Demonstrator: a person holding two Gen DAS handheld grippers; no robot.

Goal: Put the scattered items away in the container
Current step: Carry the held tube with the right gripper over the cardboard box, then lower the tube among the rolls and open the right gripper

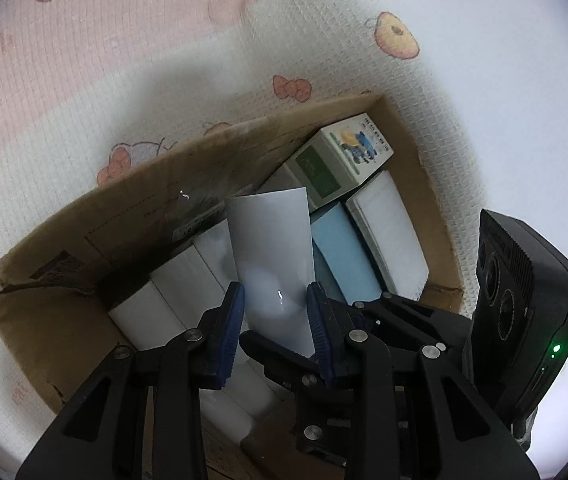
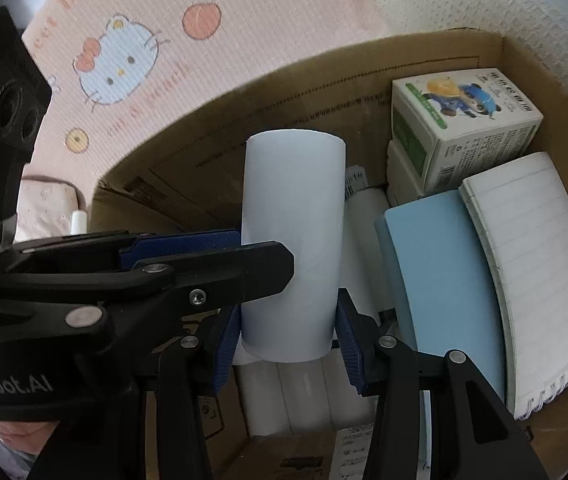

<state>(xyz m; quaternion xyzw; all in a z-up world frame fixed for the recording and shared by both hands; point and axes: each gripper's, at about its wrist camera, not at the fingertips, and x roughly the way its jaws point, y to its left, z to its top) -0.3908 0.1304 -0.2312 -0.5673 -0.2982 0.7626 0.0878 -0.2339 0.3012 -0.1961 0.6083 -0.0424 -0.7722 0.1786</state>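
Both my hand-held grippers, left (image 1: 274, 312) and right (image 2: 288, 336), clamp one white roll (image 2: 292, 240), hanging over the box (image 2: 364, 60) (notebook (image 2: 532, 272) to its right).

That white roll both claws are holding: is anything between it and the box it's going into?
Nothing visible blocks it. The white roll, clamped by both the left gripper and right gripper, hangs inside the cardboard box, above other white rolls lying on the bottom.

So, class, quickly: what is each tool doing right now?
Left tool: shut on the white paper roll.
Right tool: shut on the same white paper roll, over the brown cardboard box.
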